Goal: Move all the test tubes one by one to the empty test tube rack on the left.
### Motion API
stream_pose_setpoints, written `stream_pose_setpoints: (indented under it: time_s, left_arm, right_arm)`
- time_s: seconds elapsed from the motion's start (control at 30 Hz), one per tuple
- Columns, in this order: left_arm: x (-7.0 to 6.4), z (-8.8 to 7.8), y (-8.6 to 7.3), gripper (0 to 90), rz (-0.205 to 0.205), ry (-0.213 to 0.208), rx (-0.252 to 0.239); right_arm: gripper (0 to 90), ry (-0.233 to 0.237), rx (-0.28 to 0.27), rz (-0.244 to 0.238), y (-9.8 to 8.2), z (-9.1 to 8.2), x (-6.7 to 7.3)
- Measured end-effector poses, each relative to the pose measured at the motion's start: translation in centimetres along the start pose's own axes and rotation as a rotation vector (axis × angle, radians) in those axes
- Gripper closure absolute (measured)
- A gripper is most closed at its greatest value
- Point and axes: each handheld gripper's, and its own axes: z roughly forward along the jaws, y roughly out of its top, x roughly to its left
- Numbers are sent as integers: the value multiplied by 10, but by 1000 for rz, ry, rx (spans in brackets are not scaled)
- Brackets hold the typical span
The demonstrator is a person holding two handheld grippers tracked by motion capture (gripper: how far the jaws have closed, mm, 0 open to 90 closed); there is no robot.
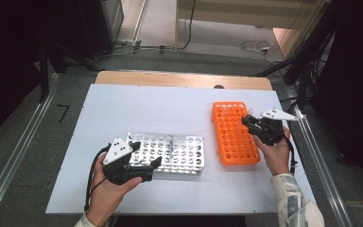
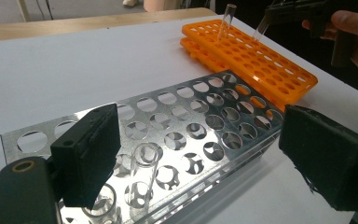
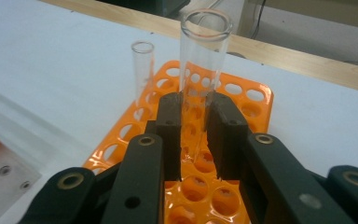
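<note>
My right gripper (image 3: 195, 112) is shut on a clear glass test tube (image 3: 200, 70), held upright with its lower end just above the holes of the orange rack (image 3: 256, 100). A second glass tube (image 3: 142, 70) stands in that rack a little farther off. From above, the right gripper (image 1: 246, 120) hangs over the orange rack's (image 1: 234, 135) far right part. My left gripper (image 2: 200, 149) is open, its pads on either side of the near end of the shiny metal rack (image 2: 177, 112). A glass tube (image 2: 142, 172) stands in that rack between the jaws, untouched.
Both racks lie on a white board (image 1: 123, 113) over a wooden table, the metal rack (image 1: 175, 153) left of the orange one. Metal rails run along both sides of the table. Cables lie on the floor beyond the far edge.
</note>
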Motion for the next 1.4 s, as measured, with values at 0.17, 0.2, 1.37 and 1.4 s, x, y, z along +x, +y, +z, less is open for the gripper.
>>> stream_pose_setpoints:
  time_s: [0.17,0.2,1.37,1.4]
  left_arm:
    - [-1,0,0,125,2,3,2]
    - [-1,0,0,125,3,4,1]
    - [-13,7,4,133,12,-12,20]
    - [-14,7,4,135,12,-13,20]
  right_arm:
    - [732,23,-6,-10,4,-11,12]
    - [733,29,-11,-15,5,-14,14]
    - [733,262,-9,-111,10,-53,104]
    - [732,266,-12,-116,10,-53,107]
